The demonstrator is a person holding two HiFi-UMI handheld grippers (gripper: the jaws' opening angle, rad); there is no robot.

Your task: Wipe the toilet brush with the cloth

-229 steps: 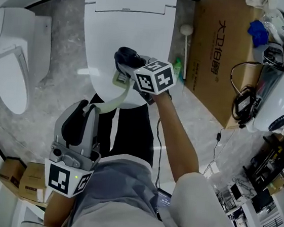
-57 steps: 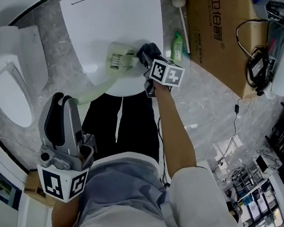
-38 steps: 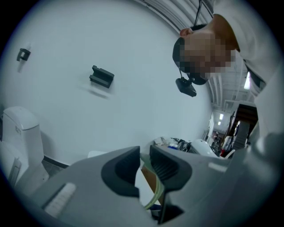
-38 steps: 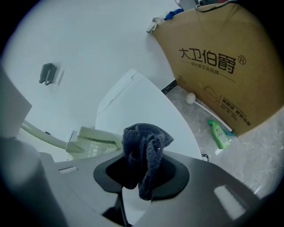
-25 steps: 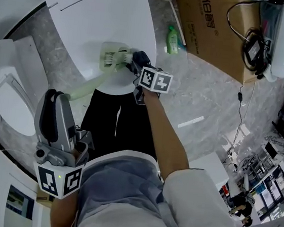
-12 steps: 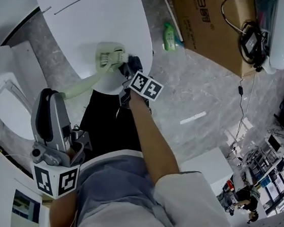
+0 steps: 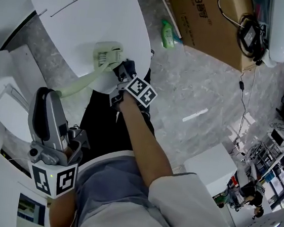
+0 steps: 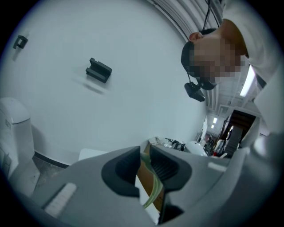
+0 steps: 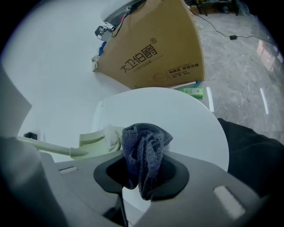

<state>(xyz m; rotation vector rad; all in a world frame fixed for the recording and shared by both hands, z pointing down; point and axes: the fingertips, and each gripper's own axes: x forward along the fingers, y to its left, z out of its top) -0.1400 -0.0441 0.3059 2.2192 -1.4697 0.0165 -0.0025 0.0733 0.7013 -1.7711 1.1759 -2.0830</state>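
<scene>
Brush (image 7: 107, 56) over lid (image 7: 87, 12); bottle (image 7: 167, 34) nr box (image 7: 209, 19)

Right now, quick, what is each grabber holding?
Left gripper: shut on the handle of the toilet brush.
Right gripper: shut on the cloth.
</scene>
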